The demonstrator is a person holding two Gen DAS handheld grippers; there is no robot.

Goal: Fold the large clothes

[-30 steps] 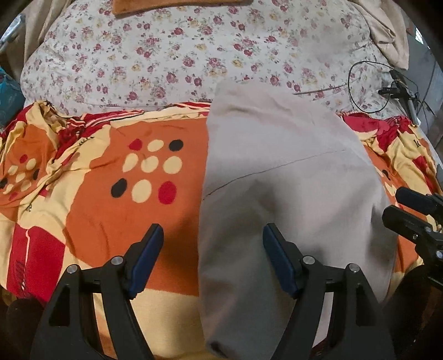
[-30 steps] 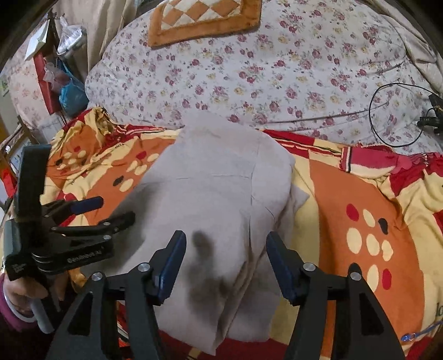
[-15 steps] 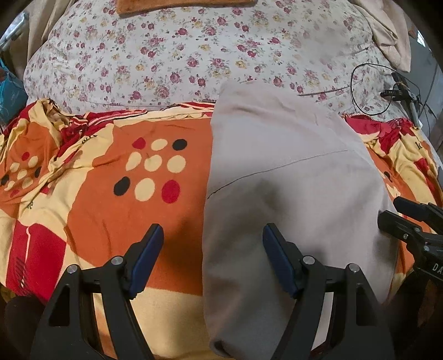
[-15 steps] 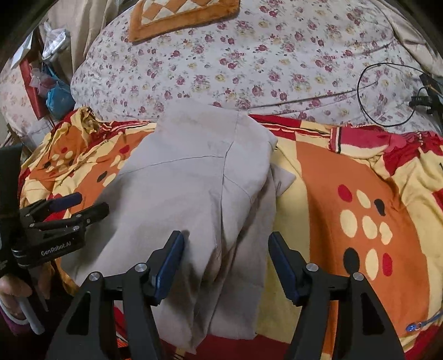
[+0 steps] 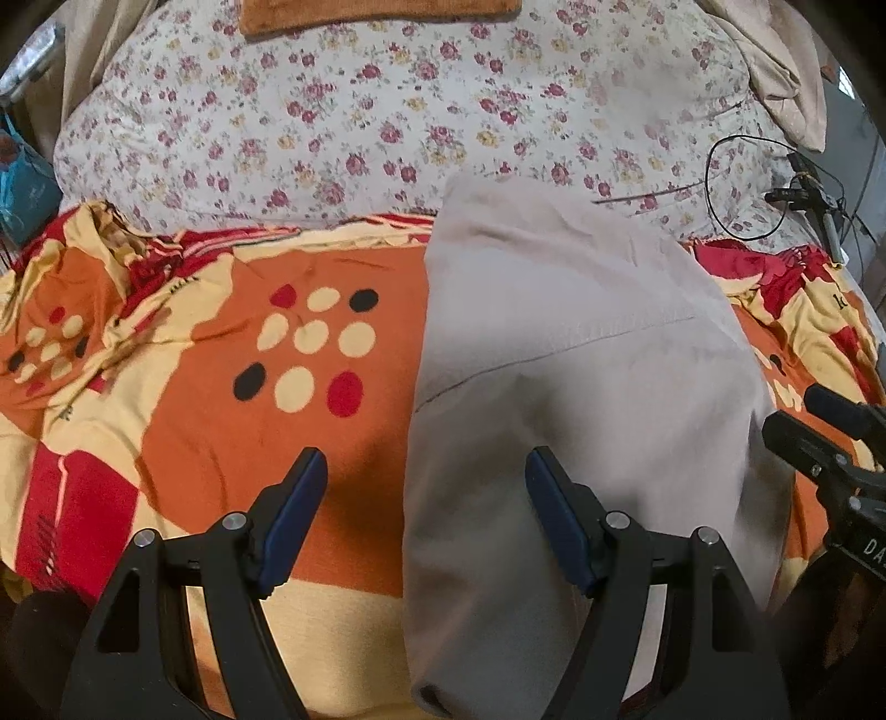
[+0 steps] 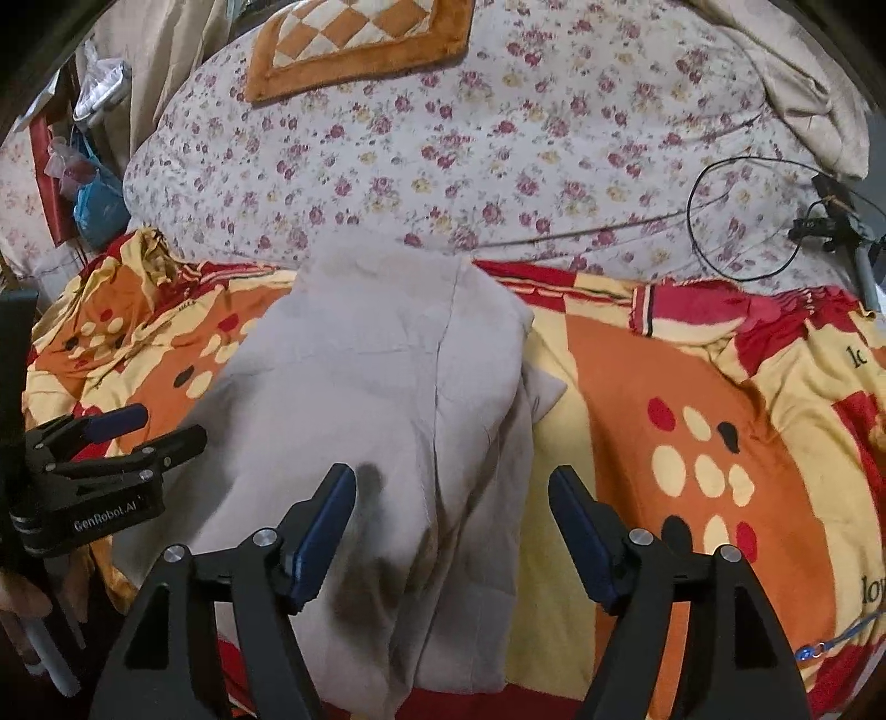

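Observation:
A large grey-beige garment lies folded lengthwise on an orange, red and yellow blanket, running from the near edge to the floral quilt. It also shows in the right wrist view, with a seam down its middle. My left gripper is open and empty, hovering over the garment's left edge near the front. My right gripper is open and empty over the garment's right edge. Each gripper shows at the side of the other's view, the right one and the left one.
A floral quilt fills the back of the bed, with an orange checkered cushion on it. A black cable loop and a small stand lie at the right. Bags hang at the far left.
Both grippers shifted slightly over the garment while staying open. The right wrist view moved left and back, so the garment sits more centred. The garment lies flatter at its near end.

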